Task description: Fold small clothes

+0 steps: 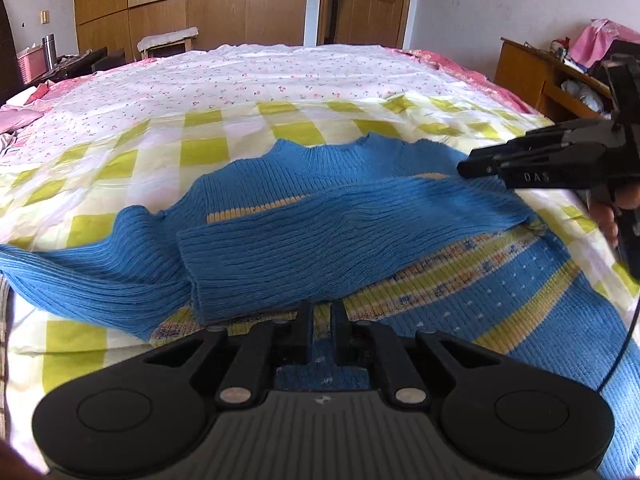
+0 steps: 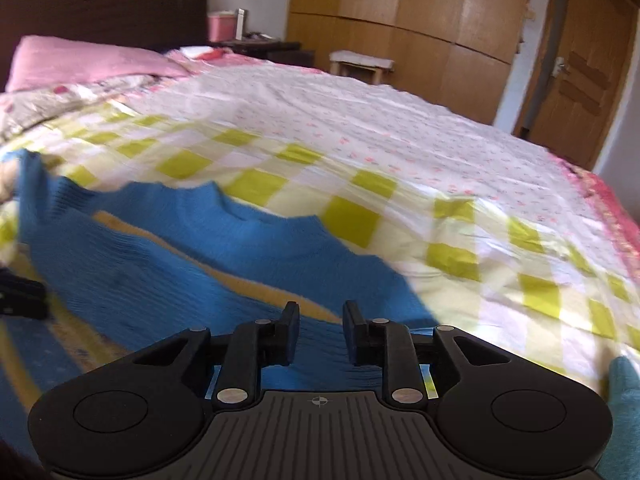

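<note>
A blue ribbed sweater (image 1: pixel 304 236) with yellow patterned bands is spread on the checked bedsheet (image 1: pixel 200 148), one sleeve folded across its chest, the left gripper (image 1: pixel 320 316) nearly closed and empty above its hem, the right gripper (image 2: pixel 320 332) slightly parted, nothing held, with bare bed seen beyond the collar.

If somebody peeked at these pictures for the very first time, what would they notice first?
Probably the bright blue ribbed knit sweater with yellow patterned stripes, spread across the near middle of the bed with one sleeve folded over its chest. Under it lies the yellow-green and white checked bedsheet, reaching back toward the wooden wardrobe. Then the two black grippers: the left gripper low over the sweater's patterned band, the right gripper at the sweater's right shoulder.
</note>
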### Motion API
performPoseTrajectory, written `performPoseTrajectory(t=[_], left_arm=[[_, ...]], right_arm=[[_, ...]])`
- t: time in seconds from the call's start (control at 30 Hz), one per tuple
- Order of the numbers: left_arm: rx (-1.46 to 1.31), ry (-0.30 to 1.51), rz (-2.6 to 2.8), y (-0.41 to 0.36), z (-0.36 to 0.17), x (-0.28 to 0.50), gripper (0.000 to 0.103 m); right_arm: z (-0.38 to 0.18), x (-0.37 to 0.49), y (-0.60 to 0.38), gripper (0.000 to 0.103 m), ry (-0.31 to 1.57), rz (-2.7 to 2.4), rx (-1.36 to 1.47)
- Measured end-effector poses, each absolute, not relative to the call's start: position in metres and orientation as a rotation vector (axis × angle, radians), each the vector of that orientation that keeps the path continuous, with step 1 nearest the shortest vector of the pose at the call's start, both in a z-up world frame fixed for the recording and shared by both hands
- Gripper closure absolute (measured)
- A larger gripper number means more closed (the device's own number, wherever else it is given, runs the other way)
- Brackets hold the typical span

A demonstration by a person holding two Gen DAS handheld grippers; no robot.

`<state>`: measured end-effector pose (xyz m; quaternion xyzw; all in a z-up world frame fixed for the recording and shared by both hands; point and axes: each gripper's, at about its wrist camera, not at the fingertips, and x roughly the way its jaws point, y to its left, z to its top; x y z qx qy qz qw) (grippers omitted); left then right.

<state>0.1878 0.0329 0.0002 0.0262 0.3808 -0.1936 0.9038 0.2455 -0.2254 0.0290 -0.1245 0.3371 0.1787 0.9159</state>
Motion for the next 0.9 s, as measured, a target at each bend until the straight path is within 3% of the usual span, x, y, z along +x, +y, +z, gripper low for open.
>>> performPoseTrajectory(t=[0.4,0.57,0.9], left_arm=[[-0.037,0.774,-0.345,0.049,-0.004,0.219,0.088],[-0.036,0.733,-0.355,0.049,0.003,0.216,0.088],[0.1,0.842,-0.367,0.044,-0.004,0.206,0.087]], right_arm=[[0.011,0.23,-0.167,0.077,0.957,0.695,-0.225],[0.017,0.215,-0.168,0.077,0.956,0.72,-0.236],[0.021,0.225,-0.145,0.077,0.846,0.736,-0.163]])
